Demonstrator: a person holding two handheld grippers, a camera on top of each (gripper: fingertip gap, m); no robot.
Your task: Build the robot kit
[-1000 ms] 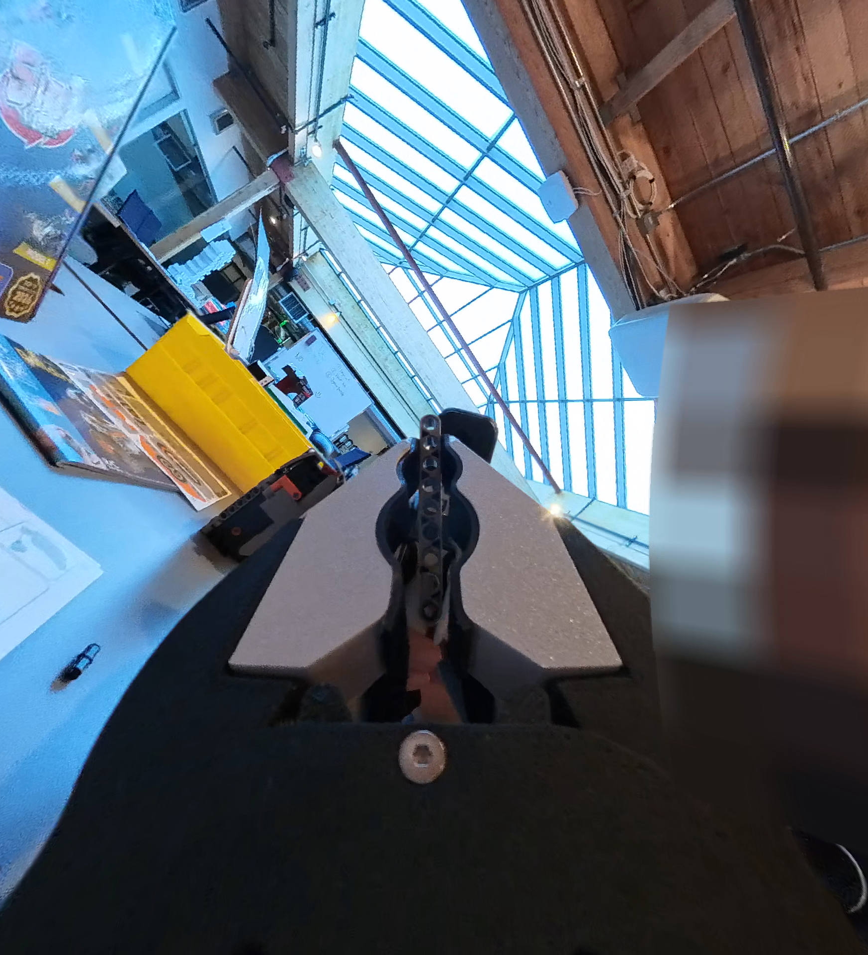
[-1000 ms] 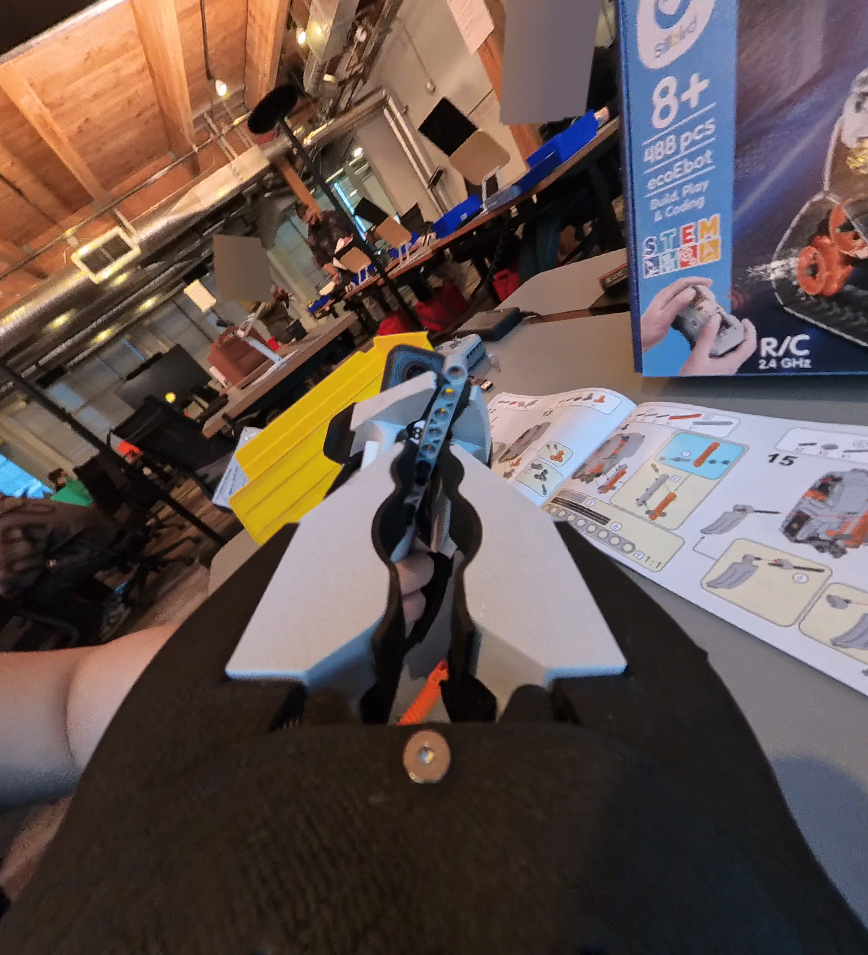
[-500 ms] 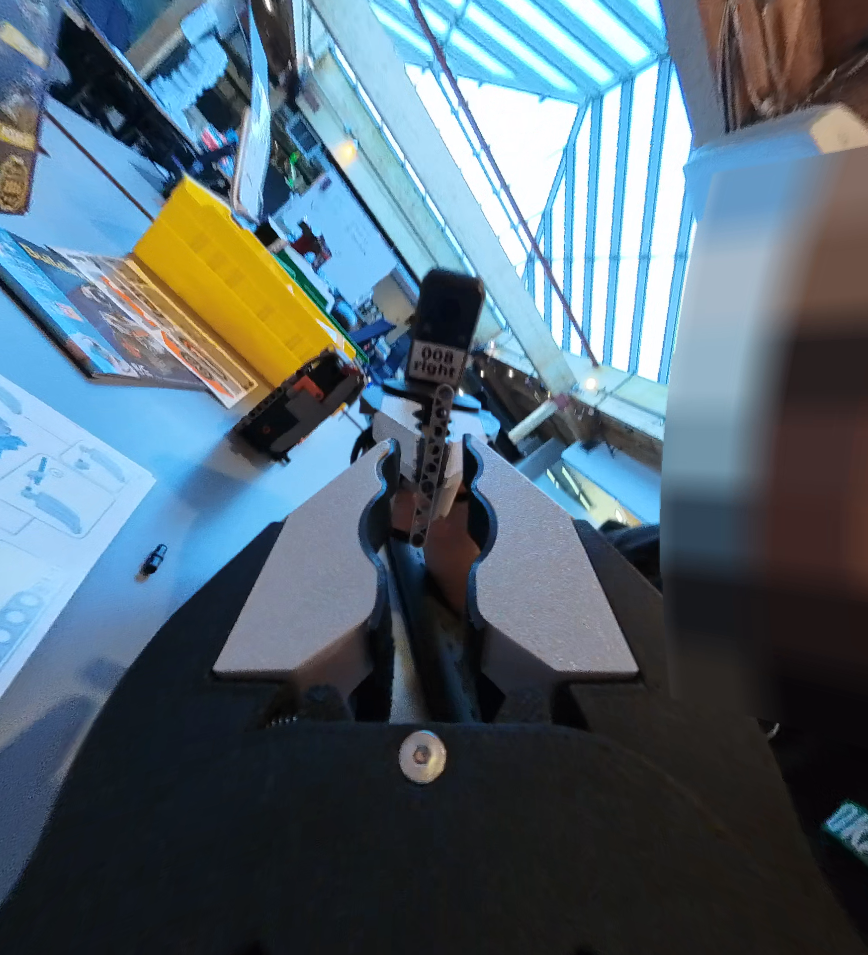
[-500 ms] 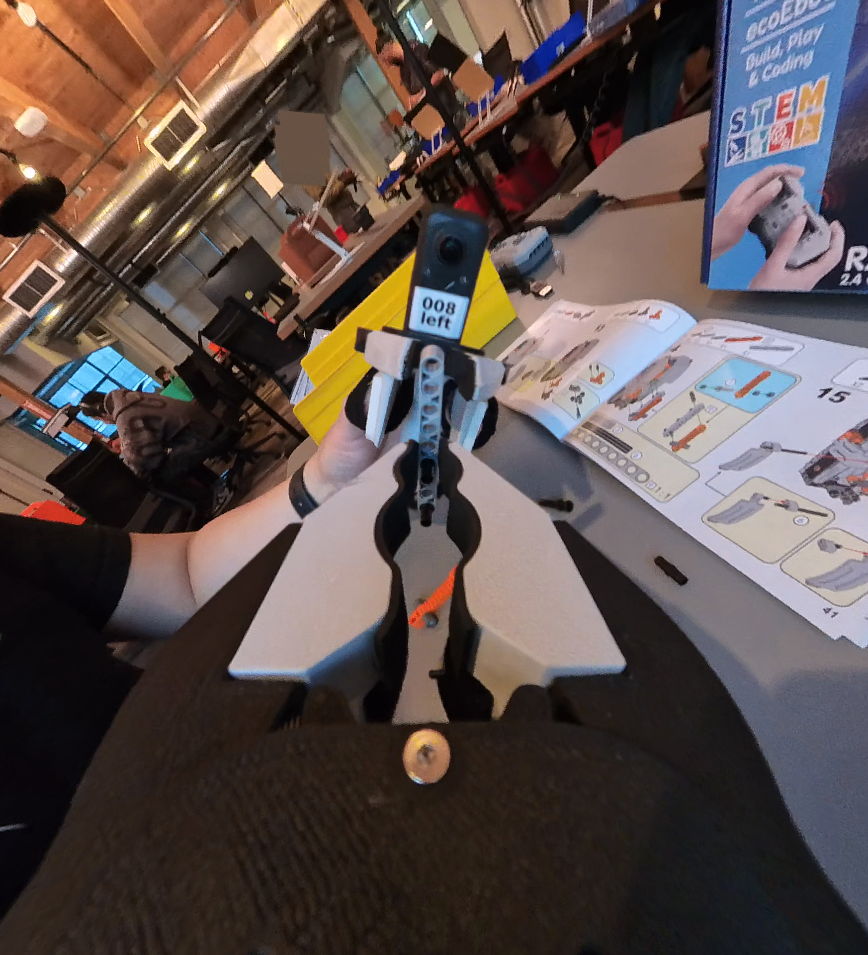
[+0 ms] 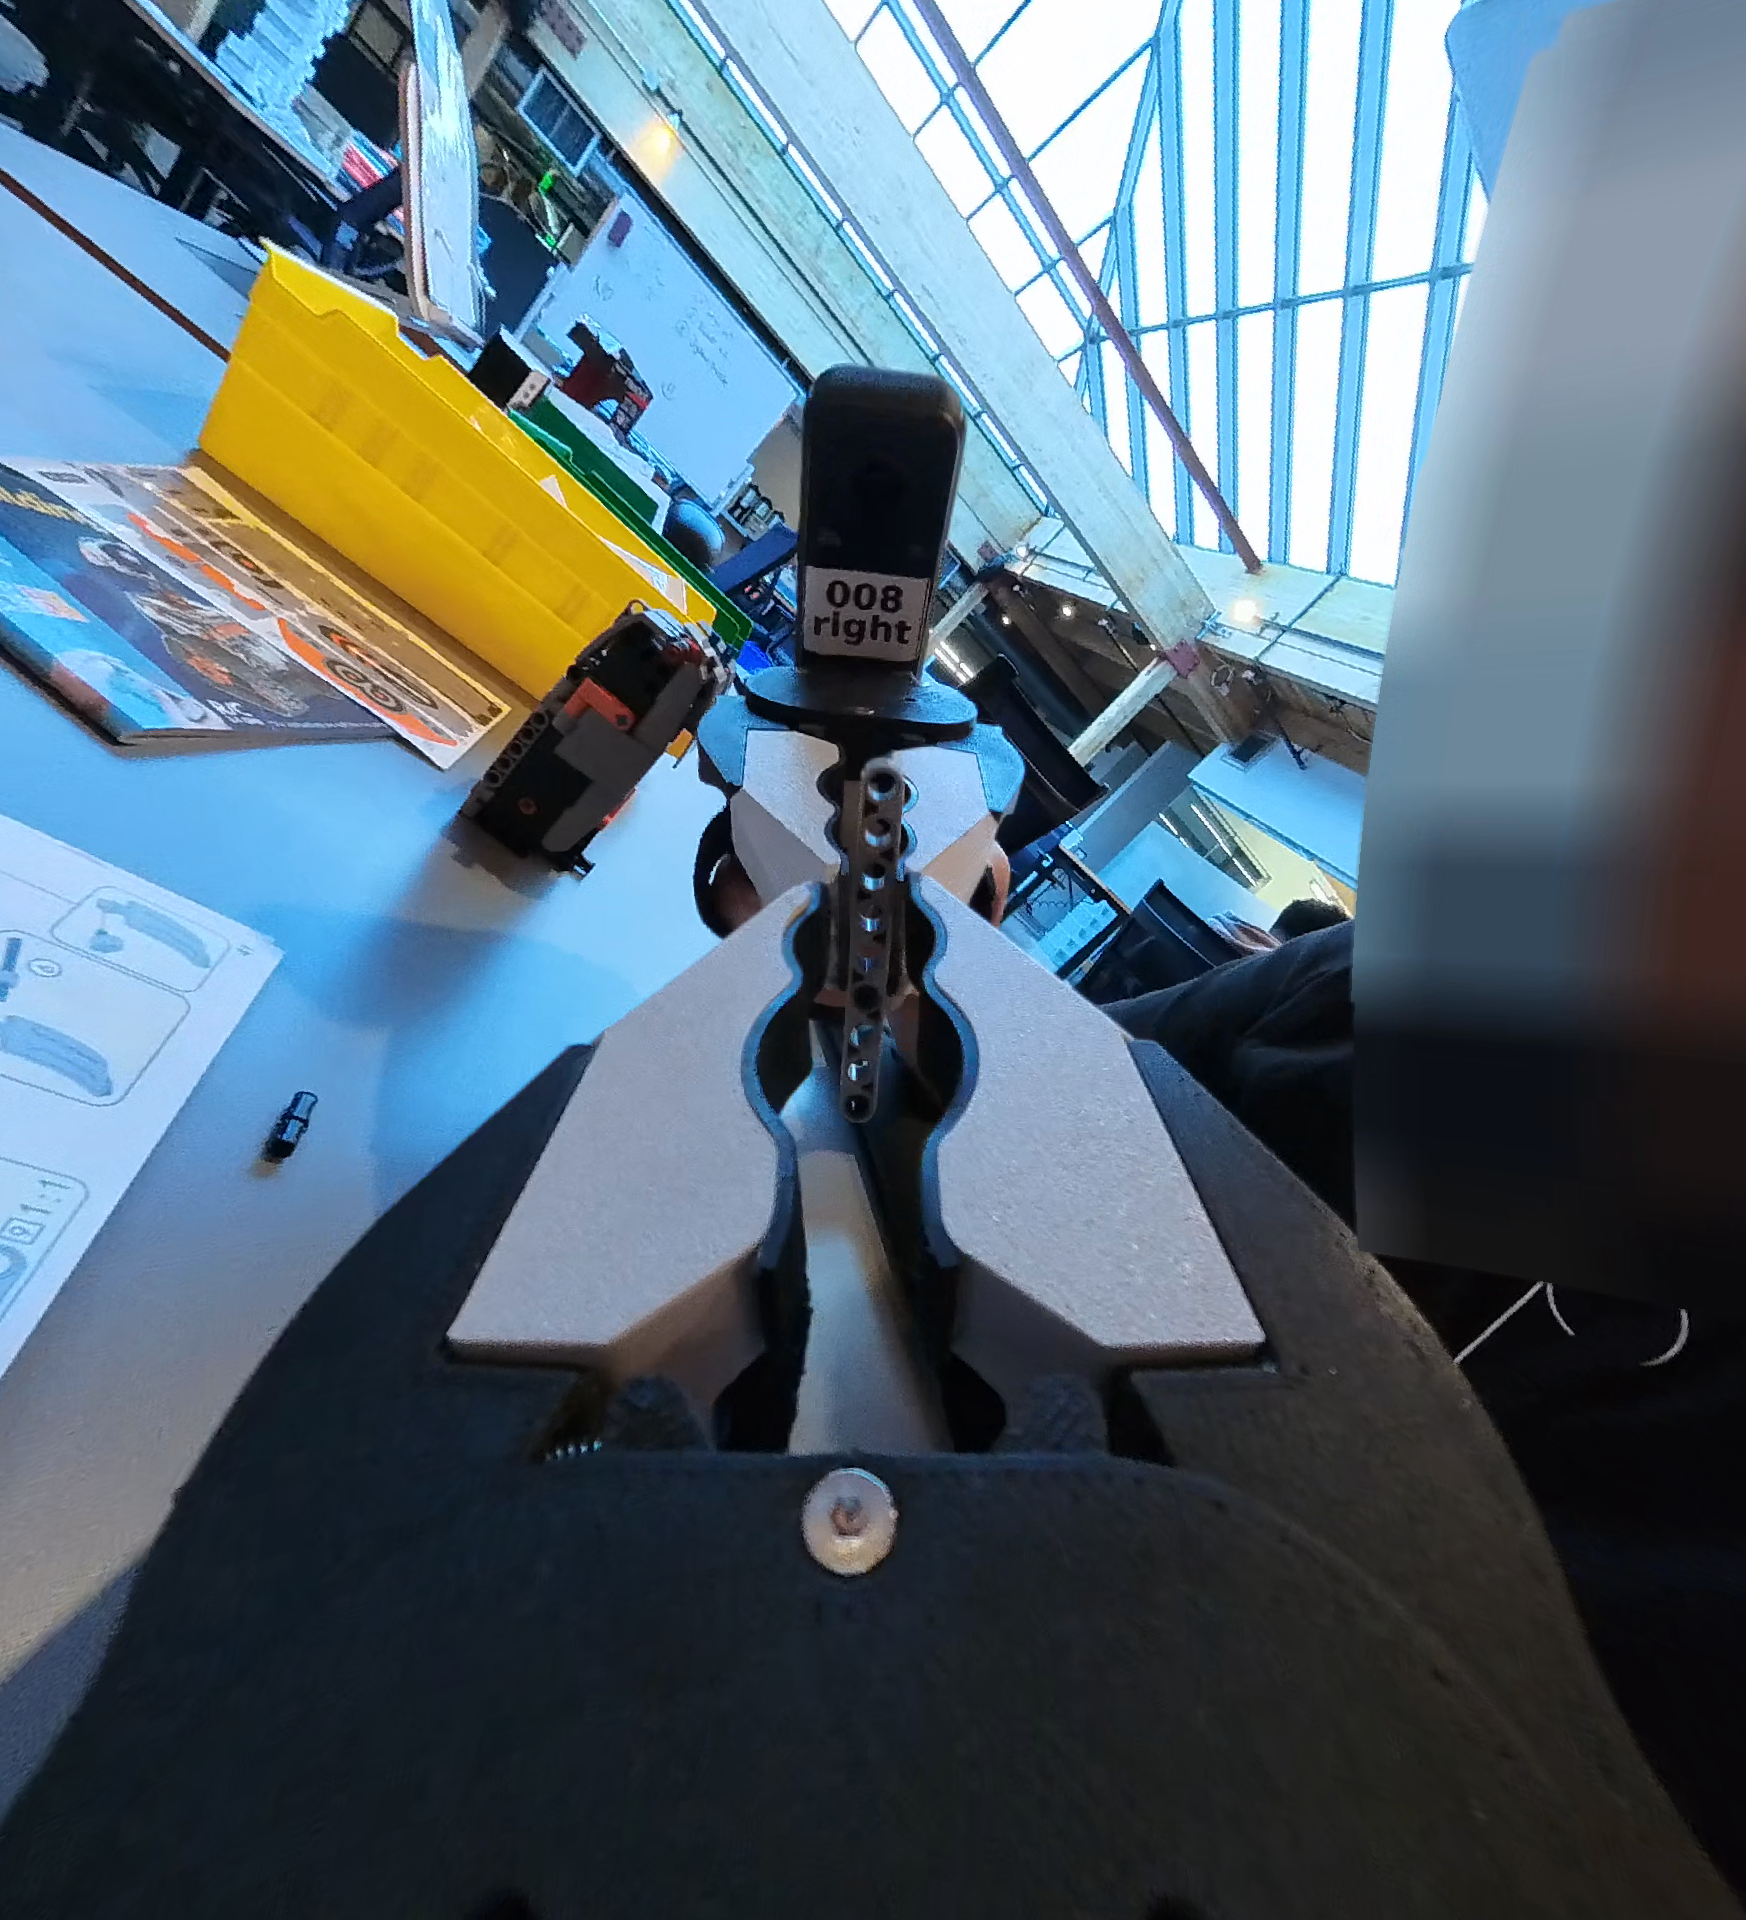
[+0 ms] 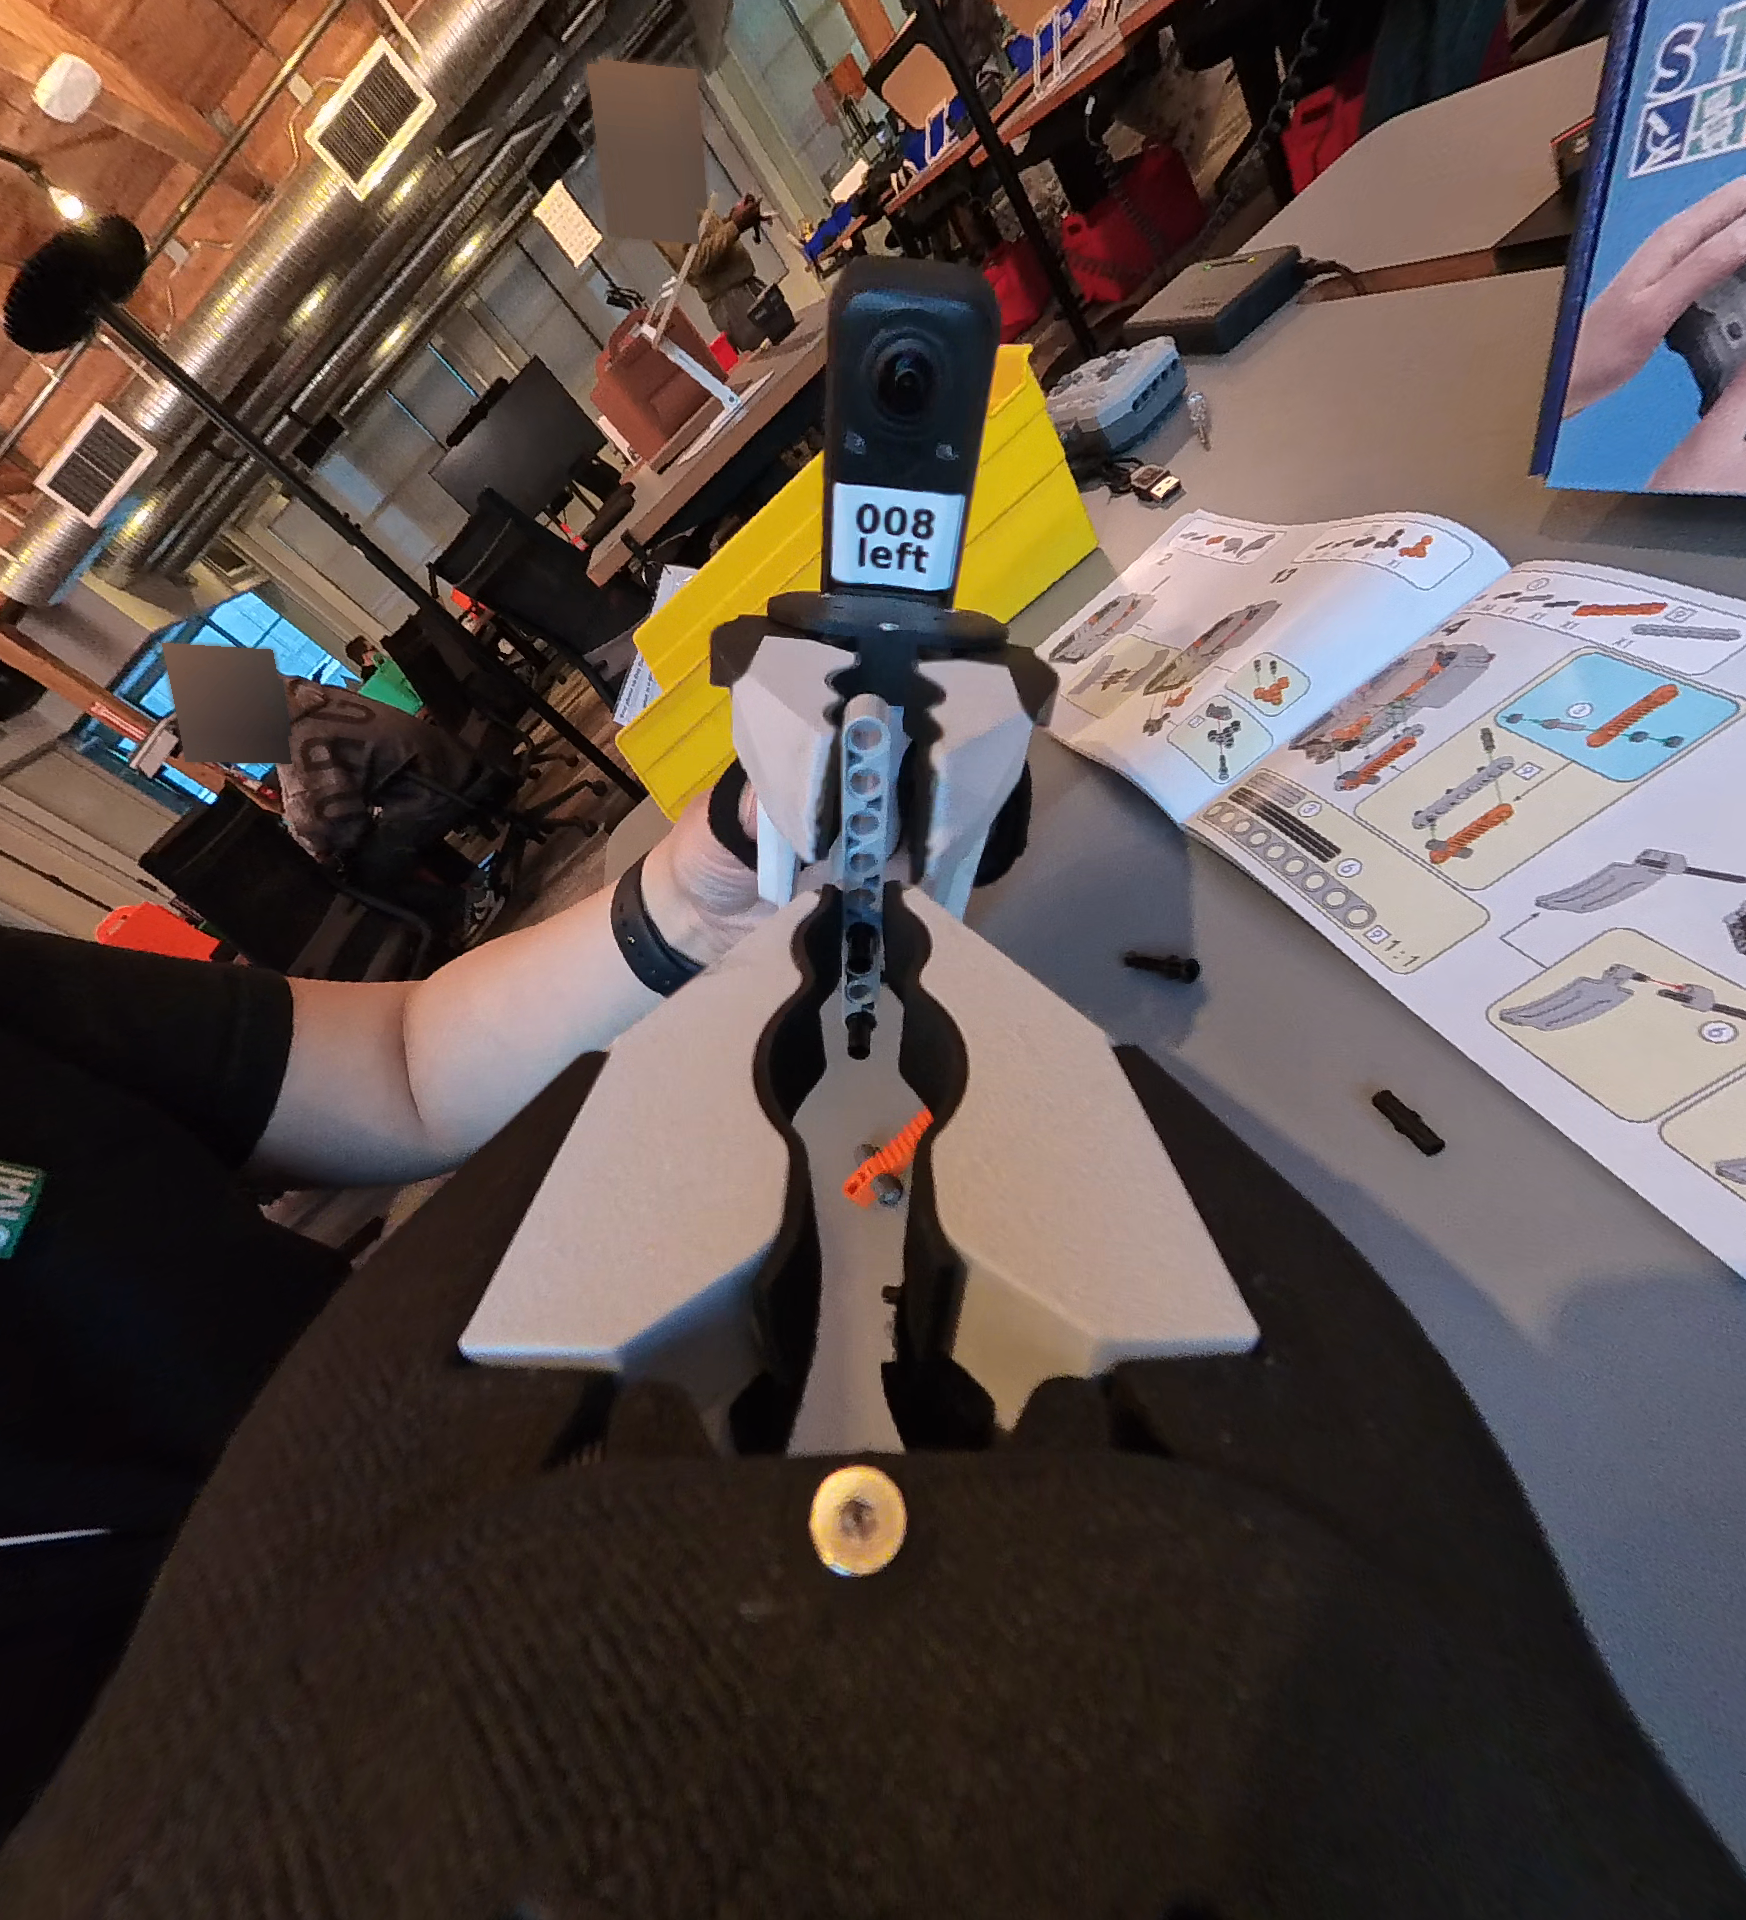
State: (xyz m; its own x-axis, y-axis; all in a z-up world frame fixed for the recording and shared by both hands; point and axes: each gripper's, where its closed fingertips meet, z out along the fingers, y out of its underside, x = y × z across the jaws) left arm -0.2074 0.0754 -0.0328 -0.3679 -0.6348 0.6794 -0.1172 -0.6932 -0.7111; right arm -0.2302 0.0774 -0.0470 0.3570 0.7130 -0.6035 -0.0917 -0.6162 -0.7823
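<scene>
Matt grey plastic beam (image 6: 864, 831), glossy yellow plastic bin (image 5: 401, 488) — smooth paper booklet (image 6: 1534, 831).

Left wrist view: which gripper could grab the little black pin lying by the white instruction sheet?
Probably left. The left gripper is open and grips nothing, while the right gripper is shut on the grey holed plastic beam. The small black plastic pin lies on the grey table near it.

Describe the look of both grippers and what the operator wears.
Each gripper has grey wedge fingers with black scalloped inner edges on a black textured body, plus a black camera bearing a white label. The person wears a black short sleeve and a black wristband.
</scene>
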